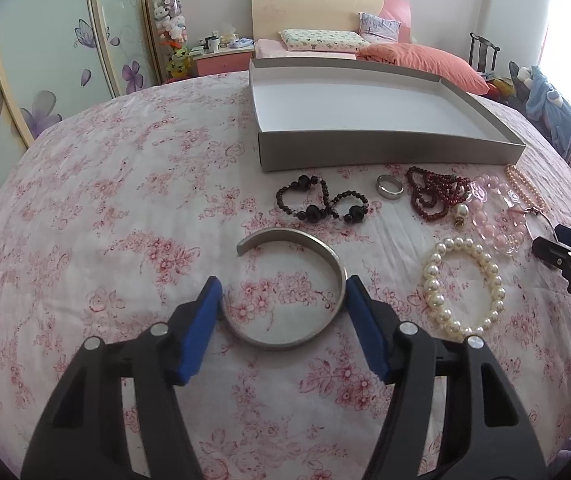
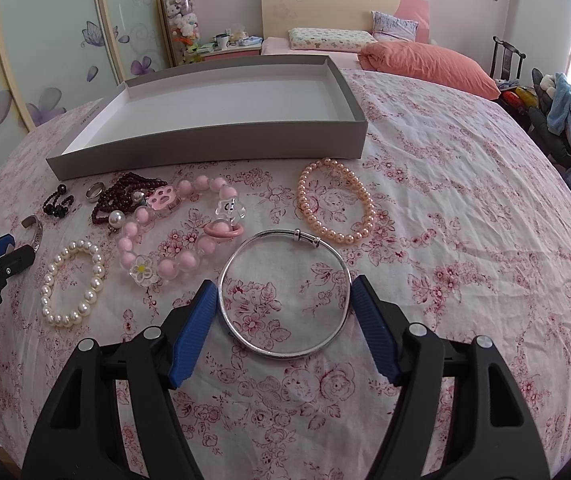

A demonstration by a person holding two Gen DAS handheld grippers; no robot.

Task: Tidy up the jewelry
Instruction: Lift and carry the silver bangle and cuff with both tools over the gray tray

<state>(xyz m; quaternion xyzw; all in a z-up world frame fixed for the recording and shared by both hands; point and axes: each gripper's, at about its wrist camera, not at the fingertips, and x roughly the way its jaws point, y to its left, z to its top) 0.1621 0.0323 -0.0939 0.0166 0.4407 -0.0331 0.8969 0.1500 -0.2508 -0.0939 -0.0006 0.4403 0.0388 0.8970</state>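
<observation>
Our left gripper (image 1: 283,300) brackets the open silver cuff (image 1: 291,288), pads spread either side without pinching. Our right gripper (image 2: 283,300) likewise straddles the thin silver bangle (image 2: 285,294), spread for pickup. The empty grey box (image 2: 213,142) sits behind, probably their destination.

The cuff (image 1: 291,292) is matt brushed metal; the bangle (image 2: 285,294) is polished, shiny metal. The pearls (image 1: 463,290) look glossy. The box (image 2: 213,144) seems matt grey cardboard, white inside. The cloth (image 2: 445,240) is wrinkled printed fabric. The finger pads (image 2: 195,334) are ribbed blue, perhaps rubber.
</observation>
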